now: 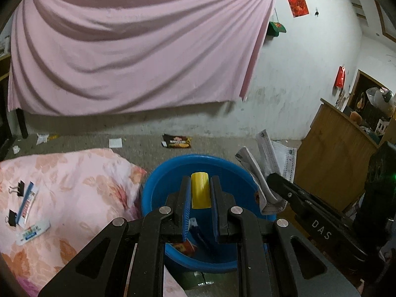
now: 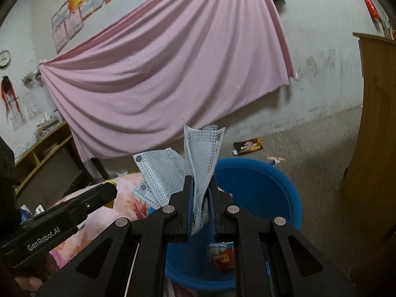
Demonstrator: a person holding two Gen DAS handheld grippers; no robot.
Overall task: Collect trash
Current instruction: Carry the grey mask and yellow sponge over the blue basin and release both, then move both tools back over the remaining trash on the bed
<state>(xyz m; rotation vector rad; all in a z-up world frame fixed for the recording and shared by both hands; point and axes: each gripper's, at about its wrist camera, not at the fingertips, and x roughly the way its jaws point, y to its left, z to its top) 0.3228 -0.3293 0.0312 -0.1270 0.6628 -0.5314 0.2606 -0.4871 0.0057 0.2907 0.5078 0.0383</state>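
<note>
At far left, a bed covered in a pink floral quilt carries two black binder clips and a couple of small printed packets. Just right of the bed stands a round blue plastic basin, with a red wrapper and other scraps lying inside. The left gripper hovers over the basin, jaws pressed narrow on a small yellow cylinder-shaped piece. Beside it, the right gripper pinches a crumpled pale blue face mask at the basin's near rim — its folds fan upward. Beyond, on the grey floor, lies a black-and-orange snack wrapper, well apart from the basin. A pink sheet hangs on the wall behind.
</note>
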